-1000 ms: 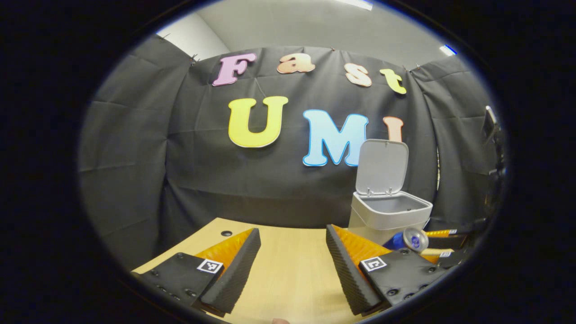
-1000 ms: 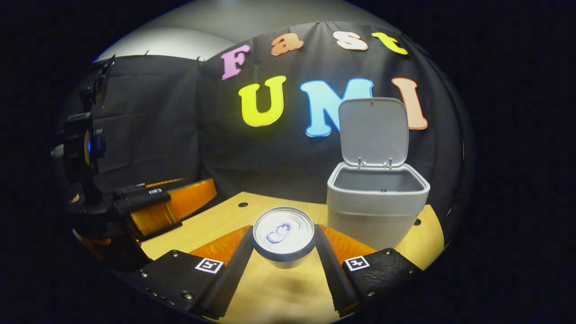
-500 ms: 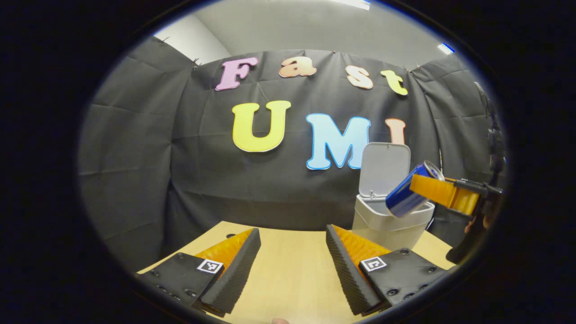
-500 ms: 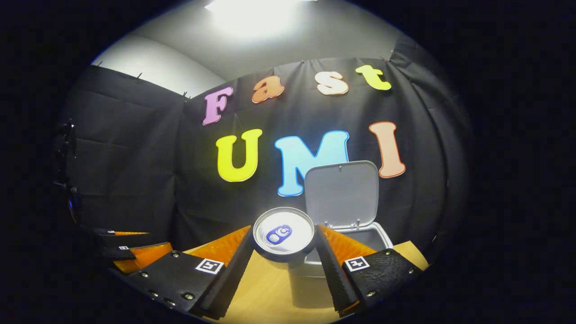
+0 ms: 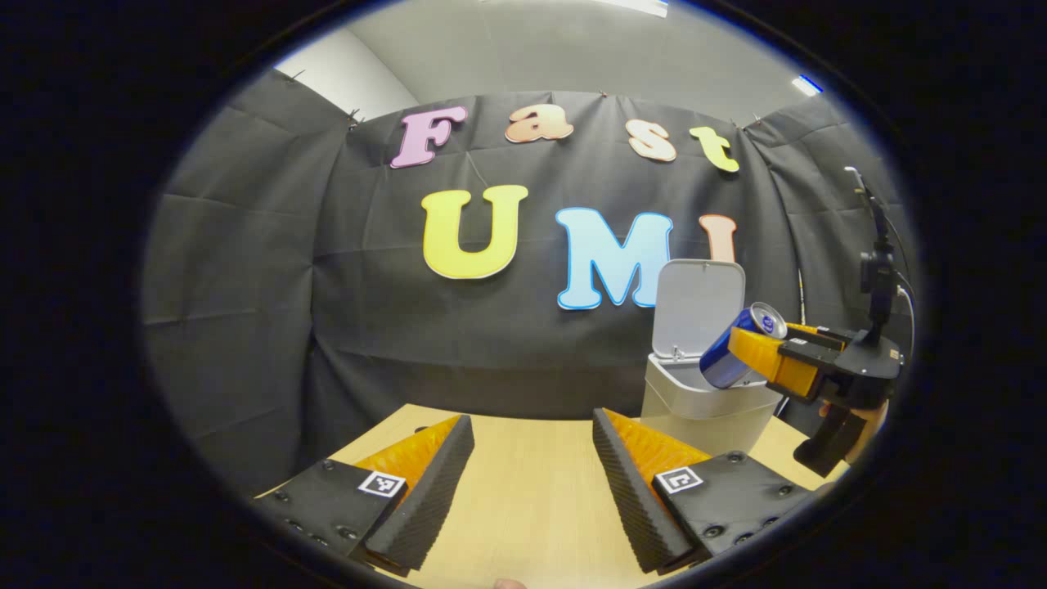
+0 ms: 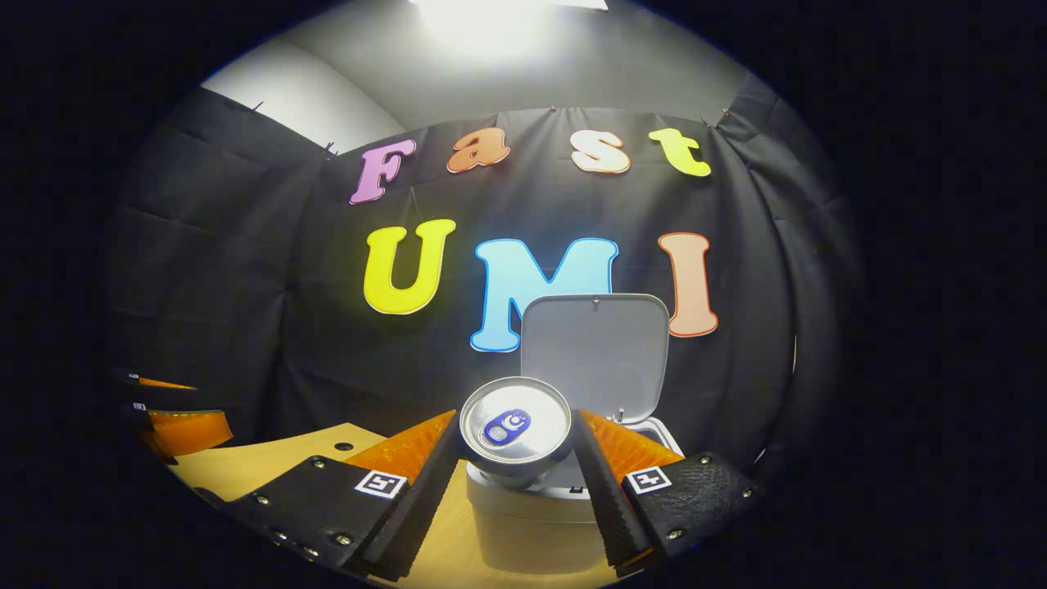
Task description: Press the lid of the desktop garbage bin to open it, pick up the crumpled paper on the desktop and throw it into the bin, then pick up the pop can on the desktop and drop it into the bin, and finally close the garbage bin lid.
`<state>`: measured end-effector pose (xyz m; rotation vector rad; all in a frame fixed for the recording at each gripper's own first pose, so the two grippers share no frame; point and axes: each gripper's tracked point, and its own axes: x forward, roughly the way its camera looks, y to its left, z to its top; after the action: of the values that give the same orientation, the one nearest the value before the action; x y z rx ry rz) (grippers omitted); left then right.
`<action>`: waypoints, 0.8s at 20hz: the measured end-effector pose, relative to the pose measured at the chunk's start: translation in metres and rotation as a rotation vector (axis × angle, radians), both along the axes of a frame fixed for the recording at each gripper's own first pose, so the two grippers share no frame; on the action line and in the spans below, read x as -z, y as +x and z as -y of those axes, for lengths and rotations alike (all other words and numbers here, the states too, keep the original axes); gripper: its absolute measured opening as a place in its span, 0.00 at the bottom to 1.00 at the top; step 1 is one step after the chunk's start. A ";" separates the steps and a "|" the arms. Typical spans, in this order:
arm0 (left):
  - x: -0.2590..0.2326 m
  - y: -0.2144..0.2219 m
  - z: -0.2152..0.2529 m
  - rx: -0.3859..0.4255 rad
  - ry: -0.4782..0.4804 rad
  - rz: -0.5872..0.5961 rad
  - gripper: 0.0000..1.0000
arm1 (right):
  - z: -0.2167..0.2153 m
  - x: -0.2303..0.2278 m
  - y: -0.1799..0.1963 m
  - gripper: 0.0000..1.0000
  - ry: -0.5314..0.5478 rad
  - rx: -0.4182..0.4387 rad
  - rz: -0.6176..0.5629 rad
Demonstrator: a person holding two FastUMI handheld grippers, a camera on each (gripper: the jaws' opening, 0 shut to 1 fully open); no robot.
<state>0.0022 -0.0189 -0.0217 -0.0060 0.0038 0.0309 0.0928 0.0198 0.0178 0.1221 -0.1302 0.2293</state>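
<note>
Right gripper clamped the pop can above the open bin, poised for dropping, while left gripper waited open.

Both views face booth wall; share open bin.

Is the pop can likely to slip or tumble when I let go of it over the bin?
The pop can is smooth metal held by its sides in the right gripper, so it could slide out fast. It hangs tilted above the bin, whose lid stands open; it will likely tumble and clatter in.
</note>
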 end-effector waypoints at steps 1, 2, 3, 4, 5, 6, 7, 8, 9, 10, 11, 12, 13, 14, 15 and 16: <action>0.000 0.000 0.001 0.002 -0.002 0.000 1.00 | 0.000 0.001 0.002 0.83 -0.018 0.009 -0.001; 0.001 0.001 0.002 0.002 -0.003 -0.001 1.00 | -0.002 0.004 0.007 0.83 -0.035 0.012 -0.008; 0.001 0.000 0.002 0.002 -0.005 0.000 1.00 | -0.003 0.007 0.010 0.83 -0.046 0.015 -0.014; 0.002 -0.001 0.002 0.001 -0.008 0.000 1.00 | -0.003 0.010 0.013 0.83 -0.053 0.016 -0.022; 0.002 -0.001 0.002 0.001 -0.012 0.000 1.00 | -0.004 0.012 0.014 0.84 -0.055 0.018 -0.032; 0.003 -0.001 0.001 -0.001 -0.013 -0.001 1.00 | -0.003 0.015 0.016 0.85 -0.053 0.022 -0.043; 0.003 -0.001 0.001 0.000 -0.014 -0.003 1.00 | -0.002 0.016 0.016 0.85 -0.051 0.024 -0.050; 0.004 -0.002 0.001 -0.002 -0.013 -0.004 0.95 | 0.000 0.015 0.016 0.86 -0.050 0.030 -0.051; 0.004 -0.002 0.001 -0.003 -0.014 -0.003 1.00 | 0.002 0.014 0.016 0.87 -0.051 0.036 -0.047; 0.004 0.000 0.001 -0.002 -0.016 -0.004 1.00 | 0.004 0.013 0.017 0.87 -0.053 0.043 -0.043; 0.004 0.000 0.002 -0.002 -0.019 -0.005 1.00 | 0.006 0.012 0.017 0.88 -0.054 0.046 -0.040; 0.005 0.001 0.002 -0.001 -0.020 -0.005 1.00 | 0.006 0.012 0.017 0.87 -0.054 0.048 -0.038; 0.005 0.001 0.003 0.001 -0.021 -0.006 0.95 | 0.008 0.012 0.017 0.87 -0.055 0.048 -0.037; 0.005 0.002 0.004 0.004 -0.020 -0.005 1.00 | 0.009 0.011 0.016 0.87 -0.056 0.050 -0.035; 0.004 0.002 0.005 0.007 -0.018 -0.003 1.00 | 0.011 0.009 0.016 0.87 -0.057 0.053 -0.033; 0.003 0.002 0.007 0.010 -0.015 0.000 1.00 | 0.011 0.008 0.017 0.87 -0.056 0.056 -0.031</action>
<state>0.0044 -0.0262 -0.0248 -0.0210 0.0042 0.0205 0.1097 0.0086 0.0098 0.0658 -0.0957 0.1754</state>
